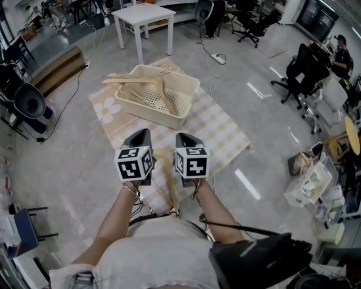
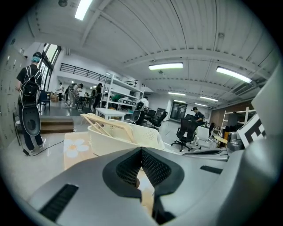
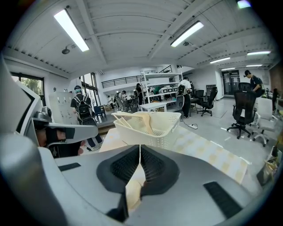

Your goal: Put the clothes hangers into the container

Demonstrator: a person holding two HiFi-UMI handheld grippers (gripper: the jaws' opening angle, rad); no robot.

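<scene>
A cream perforated basket (image 1: 186,79) stands on a checked cloth (image 1: 225,135), with several wooden hangers (image 1: 152,84) lying across it and sticking over its left rim. One more wooden hanger (image 1: 169,182) lies on the cloth between my two grippers, close to the person's body. My left gripper (image 1: 143,132) and right gripper (image 1: 182,136) hover side by side short of the basket, both pointing at it. Each has its jaws shut tip to tip with nothing between them. The basket (image 2: 126,137) shows ahead of the left gripper (image 2: 141,150), and the basket (image 3: 152,126) ahead of the right gripper (image 3: 140,147).
A white table (image 1: 145,14) stands behind the basket. Black office chairs (image 1: 302,70) are at the right, a white bin (image 1: 310,183) of odds and ends at the right edge, a round black speaker (image 1: 28,101) at the left. People stand far off in the room.
</scene>
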